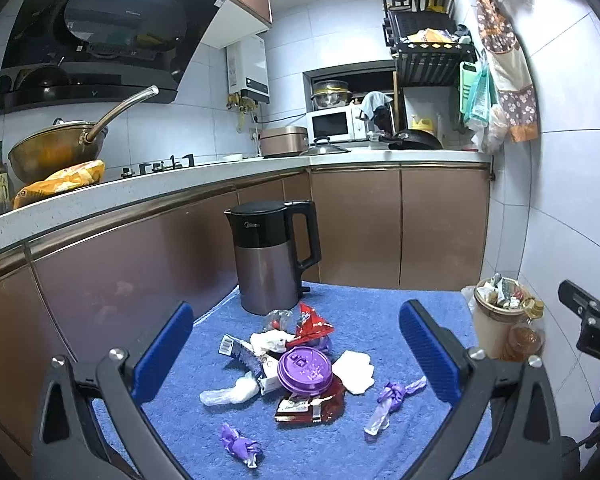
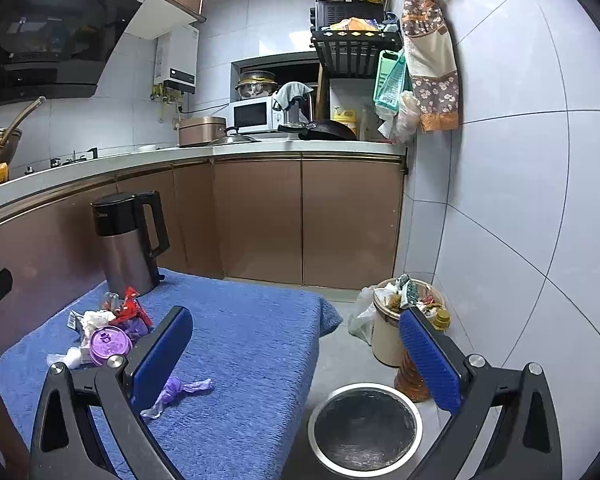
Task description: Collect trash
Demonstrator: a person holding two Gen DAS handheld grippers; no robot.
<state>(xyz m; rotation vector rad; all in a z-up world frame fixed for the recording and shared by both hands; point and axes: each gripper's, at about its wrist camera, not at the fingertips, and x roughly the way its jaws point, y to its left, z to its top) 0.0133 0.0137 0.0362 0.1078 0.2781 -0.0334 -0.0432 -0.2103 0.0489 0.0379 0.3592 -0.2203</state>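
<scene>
Across the lower half of the left wrist view, the left gripper (image 1: pixel 296 344) hung with its blue pads spread wide and nothing between them, framing the trash pile (image 1: pixel 288 364) at frame centre. That pile lay on a blue towel (image 1: pixel 340 432): a purple cup lid (image 1: pixel 304 372) rested on a red-brown wrapper (image 1: pixel 312 404), with a red wrapper (image 1: pixel 312 326), crumpled white paper (image 1: pixel 356 366) and a barcoded packet (image 1: pixel 240 350) packed close around it. Two twisted purple wrappers lay apart from the heap, one at lower left (image 1: pixel 238 444) and one at lower right (image 1: pixel 394 398). An electric kettle (image 1: pixel 274 256) stood behind the pile at the towel's far edge. At the right edge, an overfilled cream bin (image 1: pixel 496 316) sat on the floor by the tiled wall.

Turning to the right wrist view, the right gripper (image 2: pixel 296 352) was likewise released and empty, its pads well apart. Below it, at bottom centre, a steel-rimmed trash can (image 2: pixel 364 428) stood open beside the towel's edge, its dark interior showing nothing I could make out. The pile sat at the left of the frame, one purple wrapper just beside the left pad.

By my judgement the collecting had barely begun: every scrap appeared to be on the towel, neither tool had taken anything, and the whole pile remained to be carried to the can.
</scene>
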